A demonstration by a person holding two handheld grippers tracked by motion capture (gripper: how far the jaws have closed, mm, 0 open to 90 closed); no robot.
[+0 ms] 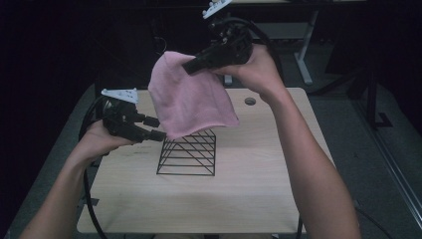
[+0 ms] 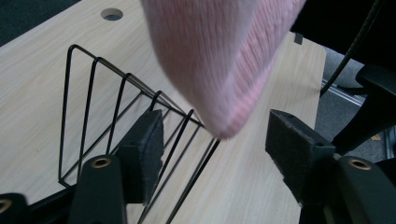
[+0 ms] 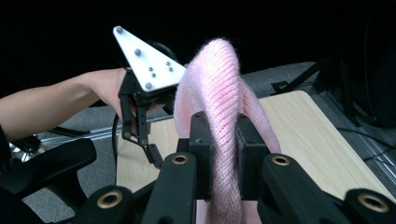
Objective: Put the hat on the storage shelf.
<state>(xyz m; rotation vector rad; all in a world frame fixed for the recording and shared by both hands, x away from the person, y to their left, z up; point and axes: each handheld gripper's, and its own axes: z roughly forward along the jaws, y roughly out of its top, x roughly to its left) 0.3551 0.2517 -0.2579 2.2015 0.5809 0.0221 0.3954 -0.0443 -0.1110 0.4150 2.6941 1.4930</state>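
We see a pink knitted cloth point(image 1: 191, 97) hanging in the air above a black wire rack point(image 1: 187, 153), which stands on a pale wooden table point(image 1: 249, 184). We judge the cloth soft, light and limp: it droops and folds under its own weight, and the ribbed knit should give the pads good friction. It will stretch rather than slip, so an edge or corner pinched deep between the pads looks like the best hold.

To the left of the rack, the left gripper point(image 1: 155, 127) reaches toward the cloth's lowest corner. Its jaws stand partly apart; in the left gripper view the corner point(image 2: 224, 126) hangs between and just beyond the pads point(image 2: 147, 140), and we see no contact.

Above and to the right of the rack, the right gripper point(image 1: 191, 67) is clamped on the cloth's upper edge. In the right gripper view its jaws squeeze a bunched fold point(image 3: 224, 154).
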